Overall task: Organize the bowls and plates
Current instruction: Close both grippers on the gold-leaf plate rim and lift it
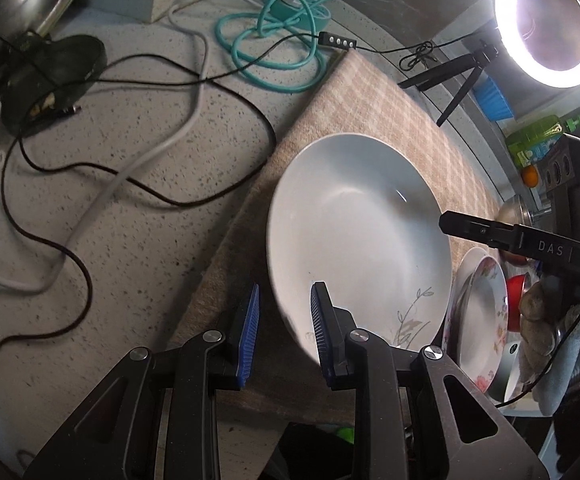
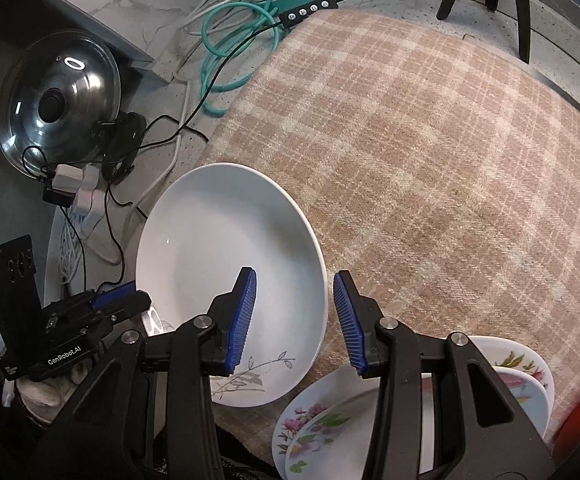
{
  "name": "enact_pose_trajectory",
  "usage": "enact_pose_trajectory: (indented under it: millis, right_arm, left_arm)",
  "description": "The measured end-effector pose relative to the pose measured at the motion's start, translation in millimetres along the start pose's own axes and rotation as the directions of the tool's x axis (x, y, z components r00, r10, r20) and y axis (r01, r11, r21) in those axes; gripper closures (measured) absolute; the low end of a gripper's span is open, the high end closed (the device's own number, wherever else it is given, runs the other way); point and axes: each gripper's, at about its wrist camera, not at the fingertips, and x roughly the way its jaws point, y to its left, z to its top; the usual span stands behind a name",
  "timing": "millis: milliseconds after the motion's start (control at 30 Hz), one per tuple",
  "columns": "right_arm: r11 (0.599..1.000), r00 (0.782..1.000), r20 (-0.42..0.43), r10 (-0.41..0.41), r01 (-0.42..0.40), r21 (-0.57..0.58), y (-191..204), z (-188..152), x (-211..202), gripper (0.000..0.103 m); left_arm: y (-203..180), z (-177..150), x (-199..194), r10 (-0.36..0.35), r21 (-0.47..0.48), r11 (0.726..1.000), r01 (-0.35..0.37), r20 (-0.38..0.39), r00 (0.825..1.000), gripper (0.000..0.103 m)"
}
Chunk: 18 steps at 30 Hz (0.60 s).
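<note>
**Two grippers straddle a pale plate's rim**

While both jaws stand released, the white plate (image 1: 354, 220) lies on the checked cloth (image 2: 450, 160). The left gripper (image 1: 286, 328) straddles its rim at seven o'clock, pads not yet pressing. The right gripper (image 2: 296, 316) brackets the rim at four o'clock. Each should likely settle lower before clenching evenly. Floral plates (image 2: 322, 428) sit just beside, at five o'clock.

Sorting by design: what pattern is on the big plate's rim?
Plain white plate with one grey leafy sprig; clearest in the right wrist view.
</note>
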Motion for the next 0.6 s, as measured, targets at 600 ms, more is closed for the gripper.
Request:
enact_pose_trajectory:
  millis: [600]
  right_arm:
    - [0.997, 0.995, -0.051, -0.082, 0.082, -0.012, -2, 1, 25, 0.085]
  left_arm:
    - [0, -6, 9, 0.000, -0.041, 0.999, 0.001, 0.031, 1.000, 0.091]
